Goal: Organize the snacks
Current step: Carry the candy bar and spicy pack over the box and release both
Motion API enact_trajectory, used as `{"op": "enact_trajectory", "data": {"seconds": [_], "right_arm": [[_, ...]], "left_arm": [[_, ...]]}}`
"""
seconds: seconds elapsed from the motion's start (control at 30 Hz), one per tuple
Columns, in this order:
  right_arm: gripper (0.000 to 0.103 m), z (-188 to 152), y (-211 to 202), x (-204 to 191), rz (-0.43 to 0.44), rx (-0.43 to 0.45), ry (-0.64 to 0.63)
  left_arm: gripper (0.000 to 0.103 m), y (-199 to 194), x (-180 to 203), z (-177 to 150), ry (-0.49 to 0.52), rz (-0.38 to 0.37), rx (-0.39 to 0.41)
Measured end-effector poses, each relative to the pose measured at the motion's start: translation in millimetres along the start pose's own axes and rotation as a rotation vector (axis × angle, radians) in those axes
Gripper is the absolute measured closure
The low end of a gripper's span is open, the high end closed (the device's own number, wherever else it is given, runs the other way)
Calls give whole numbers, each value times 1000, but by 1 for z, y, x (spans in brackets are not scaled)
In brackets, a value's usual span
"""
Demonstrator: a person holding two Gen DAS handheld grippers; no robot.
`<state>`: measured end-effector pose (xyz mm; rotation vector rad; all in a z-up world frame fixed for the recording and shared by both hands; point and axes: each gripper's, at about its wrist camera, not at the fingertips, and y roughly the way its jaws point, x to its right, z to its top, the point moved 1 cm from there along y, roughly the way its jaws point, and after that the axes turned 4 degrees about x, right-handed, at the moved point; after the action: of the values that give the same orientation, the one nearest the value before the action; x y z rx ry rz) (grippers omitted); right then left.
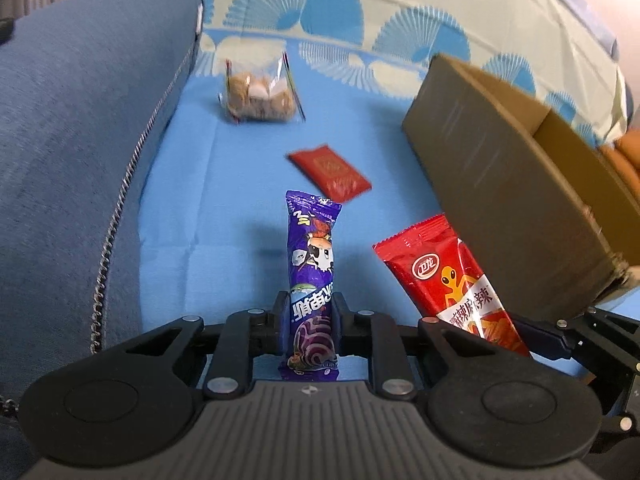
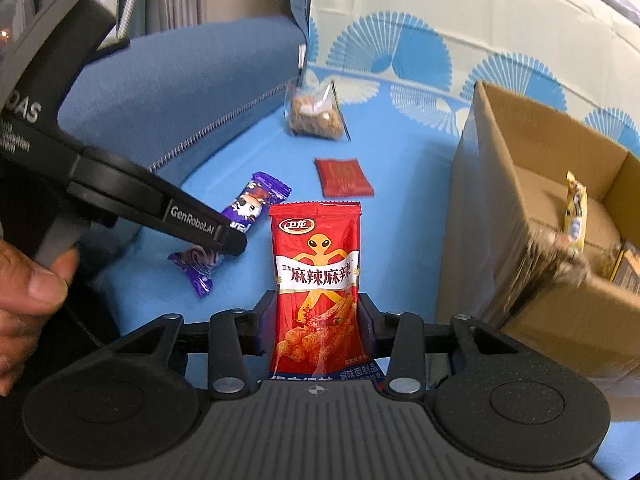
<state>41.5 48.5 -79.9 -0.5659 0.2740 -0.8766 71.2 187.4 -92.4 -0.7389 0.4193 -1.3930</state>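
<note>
Both grippers clenched on snacks above the blue sofa: the left gripper (image 1: 310, 316) grasps a purple candy packet (image 1: 312, 276), the right gripper (image 2: 316, 312) an upright red spicy-snack packet (image 2: 316, 280), nearer the open cardboard box (image 2: 532, 184) on its right.

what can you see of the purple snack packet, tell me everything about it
The purple snack packet is a slim, glossy plastic wrapper, sealed with crimped ends top and bottom. It carries a cartoon cow-like face, white Chinese lettering and a purple swirl low down. The left tongs are shut on its lower half, one finger on each side, holding it lifted above the blue sheet, its free end pointing away from the camera. In the right wrist view it slants, partly hidden behind the gripper finger. Nothing else touches it.
</note>
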Motion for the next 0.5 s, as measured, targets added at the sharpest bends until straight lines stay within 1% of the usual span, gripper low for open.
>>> {"op": "enact_trajectory", "data": {"seconds": [0.2, 0.3, 0.5], "right_arm": [[60, 16, -15, 5, 24, 77, 25], [60, 25, -25, 7, 34, 129, 30], [60, 40, -44, 18, 49, 219, 45]], "left_arm": [[81, -17, -6, 4, -49, -21, 94], [81, -23, -7, 6, -59, -27, 138], [81, -32, -5, 7, -61, -21, 197]]}}
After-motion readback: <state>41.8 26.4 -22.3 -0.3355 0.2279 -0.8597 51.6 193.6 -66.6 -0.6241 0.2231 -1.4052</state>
